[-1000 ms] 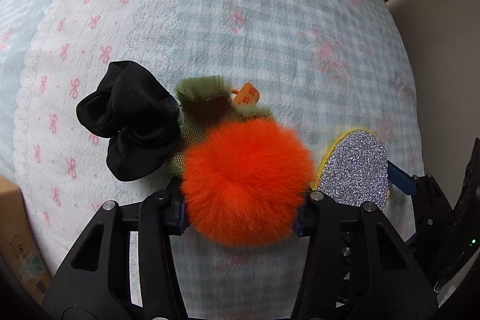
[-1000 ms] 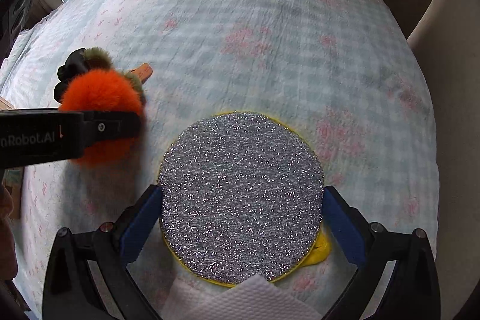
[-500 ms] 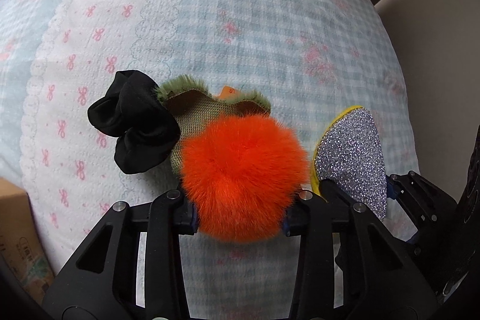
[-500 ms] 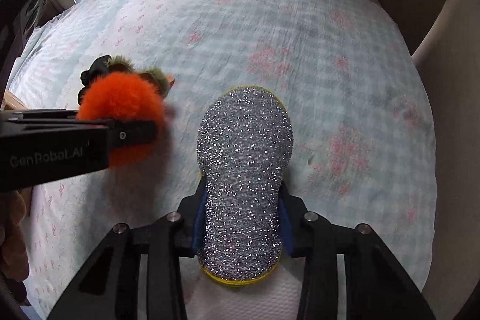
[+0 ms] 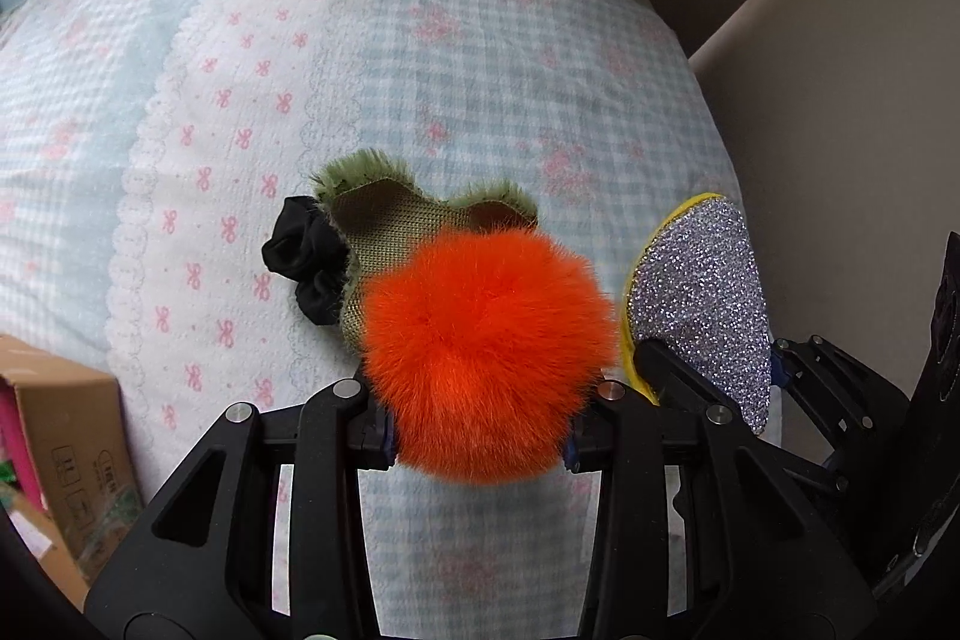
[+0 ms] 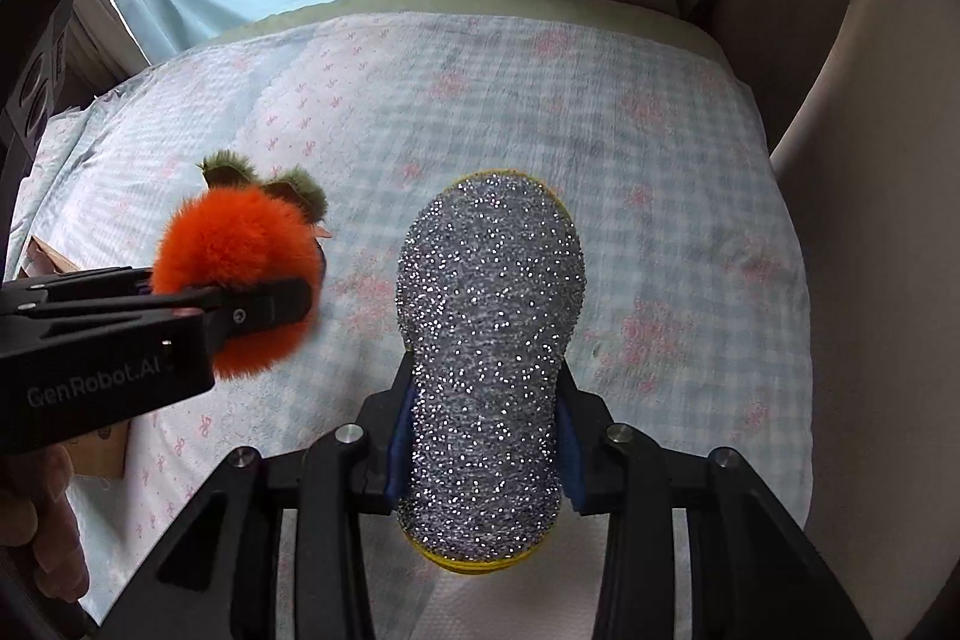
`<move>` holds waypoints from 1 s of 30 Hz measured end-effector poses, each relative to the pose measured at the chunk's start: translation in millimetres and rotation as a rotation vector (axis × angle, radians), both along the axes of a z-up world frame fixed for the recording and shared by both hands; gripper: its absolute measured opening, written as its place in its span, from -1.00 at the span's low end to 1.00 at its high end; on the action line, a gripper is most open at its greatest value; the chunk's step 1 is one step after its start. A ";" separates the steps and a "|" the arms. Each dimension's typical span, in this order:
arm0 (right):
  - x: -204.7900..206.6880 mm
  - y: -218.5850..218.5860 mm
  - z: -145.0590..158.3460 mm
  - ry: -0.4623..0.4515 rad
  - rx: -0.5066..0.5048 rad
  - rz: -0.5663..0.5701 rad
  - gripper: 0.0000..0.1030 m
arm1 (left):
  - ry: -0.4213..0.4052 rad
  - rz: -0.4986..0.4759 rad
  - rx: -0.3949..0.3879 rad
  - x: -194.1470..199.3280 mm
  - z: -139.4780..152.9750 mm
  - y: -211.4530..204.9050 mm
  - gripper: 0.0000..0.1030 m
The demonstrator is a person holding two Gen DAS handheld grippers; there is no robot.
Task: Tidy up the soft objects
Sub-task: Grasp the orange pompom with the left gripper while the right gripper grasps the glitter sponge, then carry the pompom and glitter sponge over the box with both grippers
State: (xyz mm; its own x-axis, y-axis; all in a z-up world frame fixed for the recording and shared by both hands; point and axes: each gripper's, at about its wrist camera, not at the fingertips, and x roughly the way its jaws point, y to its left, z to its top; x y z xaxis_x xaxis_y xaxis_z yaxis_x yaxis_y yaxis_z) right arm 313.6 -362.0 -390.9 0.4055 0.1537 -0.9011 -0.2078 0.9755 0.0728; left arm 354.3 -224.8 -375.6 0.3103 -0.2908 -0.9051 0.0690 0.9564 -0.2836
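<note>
Orange fur ball (image 5: 489, 358) with green fuzzy leaves pinched in the left gripper (image 5: 477, 427), jaws drawn in tight against its sides, raised off the checked quilt (image 5: 492, 58). Black scrunchie (image 5: 306, 265) at the leaves' left edge; on the quilt or hanging from the ball, cannot tell. Silver glitter pad (image 6: 489, 340) with yellow rim squeezed between the right gripper (image 6: 483, 439) blue pads, folded narrow at the waist, upper half bulging free above the quilt. Both grippers side by side, well clear of the cardboard box (image 5: 66, 436) at lower left.
</note>
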 end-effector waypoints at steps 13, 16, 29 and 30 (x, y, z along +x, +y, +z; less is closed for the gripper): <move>-47.6 44.1 133.5 -0.093 -0.001 0.016 -0.31 | -0.119 0.035 -0.029 -71.3 133.9 46.2 -0.35; -64.1 64.5 161.7 -0.113 0.005 0.036 -0.31 | -0.144 0.053 -0.016 -92.0 156.1 69.8 -0.35; -112.8 185.8 201.4 -0.106 0.061 0.153 -0.31 | -0.162 0.163 0.039 -158.6 192.9 212.7 -0.35; -114.9 196.3 202.2 -0.103 0.064 0.158 -0.31 | -0.156 0.167 0.041 -161.9 191.9 225.0 -0.35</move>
